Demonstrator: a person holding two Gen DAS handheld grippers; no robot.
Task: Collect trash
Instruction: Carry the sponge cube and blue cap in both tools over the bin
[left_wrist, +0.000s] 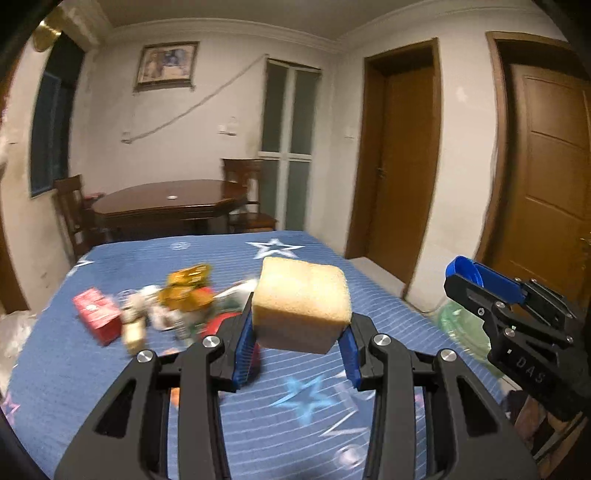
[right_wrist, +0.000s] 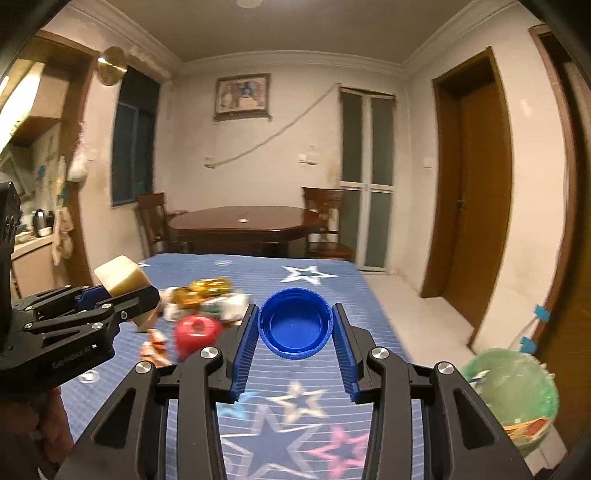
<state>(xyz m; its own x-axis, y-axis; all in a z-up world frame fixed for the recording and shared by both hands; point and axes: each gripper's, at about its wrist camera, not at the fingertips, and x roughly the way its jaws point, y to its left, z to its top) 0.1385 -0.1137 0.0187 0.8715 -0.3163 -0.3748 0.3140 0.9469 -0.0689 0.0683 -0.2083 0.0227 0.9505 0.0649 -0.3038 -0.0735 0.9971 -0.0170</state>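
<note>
Sponge (left_wrist: 301, 302) sits clamped in the left gripper (left_wrist: 299, 347) above the blue cloth (left_wrist: 258, 424); litter (left_wrist: 147, 310) lies at ten o'clock. Right gripper (right_wrist: 295, 350) pinches a blue cap (right_wrist: 294, 324); the lined bin (right_wrist: 513, 395) stands at four o'clock.

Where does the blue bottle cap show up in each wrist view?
Left wrist view: the blue bottle cap sits far right, at the tip of the right gripper, seen side-on.
Right wrist view: the cap is centre frame, clamped between the blue pads, hollow side facing the camera.
Shared landmark: the framed picture on the back wall.
</note>
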